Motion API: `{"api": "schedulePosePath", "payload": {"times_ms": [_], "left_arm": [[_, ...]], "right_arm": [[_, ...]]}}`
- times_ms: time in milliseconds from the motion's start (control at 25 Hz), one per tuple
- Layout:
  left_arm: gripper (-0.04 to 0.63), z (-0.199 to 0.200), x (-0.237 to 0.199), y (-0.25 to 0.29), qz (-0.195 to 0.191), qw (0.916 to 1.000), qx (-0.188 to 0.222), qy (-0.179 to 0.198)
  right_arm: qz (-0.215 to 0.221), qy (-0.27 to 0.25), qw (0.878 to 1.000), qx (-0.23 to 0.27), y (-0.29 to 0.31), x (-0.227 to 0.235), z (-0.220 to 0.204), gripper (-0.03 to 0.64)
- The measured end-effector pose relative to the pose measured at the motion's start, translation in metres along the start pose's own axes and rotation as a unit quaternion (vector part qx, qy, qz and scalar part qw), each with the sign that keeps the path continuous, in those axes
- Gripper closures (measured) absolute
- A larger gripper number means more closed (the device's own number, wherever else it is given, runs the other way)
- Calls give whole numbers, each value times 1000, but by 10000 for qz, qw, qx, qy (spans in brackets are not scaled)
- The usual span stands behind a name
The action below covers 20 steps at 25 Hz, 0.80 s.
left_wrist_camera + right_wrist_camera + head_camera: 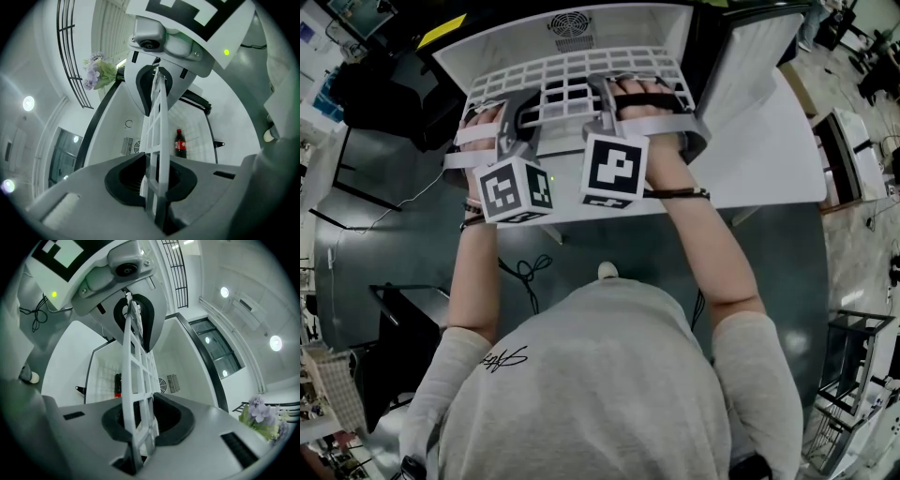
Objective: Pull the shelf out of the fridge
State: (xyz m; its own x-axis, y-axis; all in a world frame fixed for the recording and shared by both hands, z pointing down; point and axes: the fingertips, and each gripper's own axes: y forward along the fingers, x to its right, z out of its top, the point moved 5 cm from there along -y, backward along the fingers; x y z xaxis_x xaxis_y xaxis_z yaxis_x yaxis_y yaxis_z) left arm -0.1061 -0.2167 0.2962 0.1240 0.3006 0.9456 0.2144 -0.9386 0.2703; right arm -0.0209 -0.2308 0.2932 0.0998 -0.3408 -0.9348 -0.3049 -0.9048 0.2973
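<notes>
Left tongs (154,136) and right tongs (138,376) each pinch the front edge of the white grid shelf (572,80), side by side. Shelf lies in the open fridge (516,37), front edge toward the person. Fridge sits on the white surface (769,159). Red-label bottle (180,143) is inside the fridge.

text: none legible | bottle (181,144) label (red): unreadable

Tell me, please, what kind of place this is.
Probably a lab or workshop, not a home kitchen: a small fridge stands open on a white table, loose cables lie on the dark floor, and a metal rack stands nearby.
</notes>
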Motion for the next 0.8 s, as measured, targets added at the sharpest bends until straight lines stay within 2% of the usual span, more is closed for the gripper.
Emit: {"api": "schedulePosePath", "payload": {"times_ms": [800], "left_arm": [[552,6,3,-14,50,10000,-33,23]], "right_arm": [[-25,-35,10000,75,-15,-2,1,568]]}}
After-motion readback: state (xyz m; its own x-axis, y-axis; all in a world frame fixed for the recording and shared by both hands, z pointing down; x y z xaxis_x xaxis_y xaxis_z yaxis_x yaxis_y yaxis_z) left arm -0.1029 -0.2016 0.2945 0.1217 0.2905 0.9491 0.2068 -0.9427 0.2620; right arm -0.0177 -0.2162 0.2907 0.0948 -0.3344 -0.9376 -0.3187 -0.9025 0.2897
